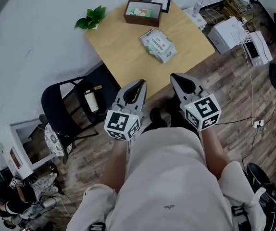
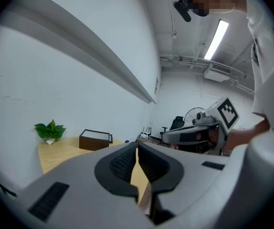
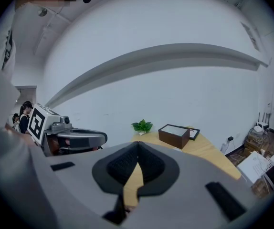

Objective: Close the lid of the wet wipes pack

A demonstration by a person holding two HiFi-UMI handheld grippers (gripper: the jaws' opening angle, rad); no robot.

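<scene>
Jaws clenched, empty, on left gripper point(image 1: 141, 83) and right gripper point(image 1: 174, 77); wet wipes pack point(image 1: 158, 44) on table point(image 1: 123, 49)

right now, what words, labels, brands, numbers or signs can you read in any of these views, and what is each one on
No text is legible in any view.
wet wipes pack: green print on the wrapper, too small to read.
brown box: green and white top, with no letters that can be made out.
marker cube on the left hand-held gripper and marker cube on the right hand-held gripper: black square patterns, not words.
</scene>
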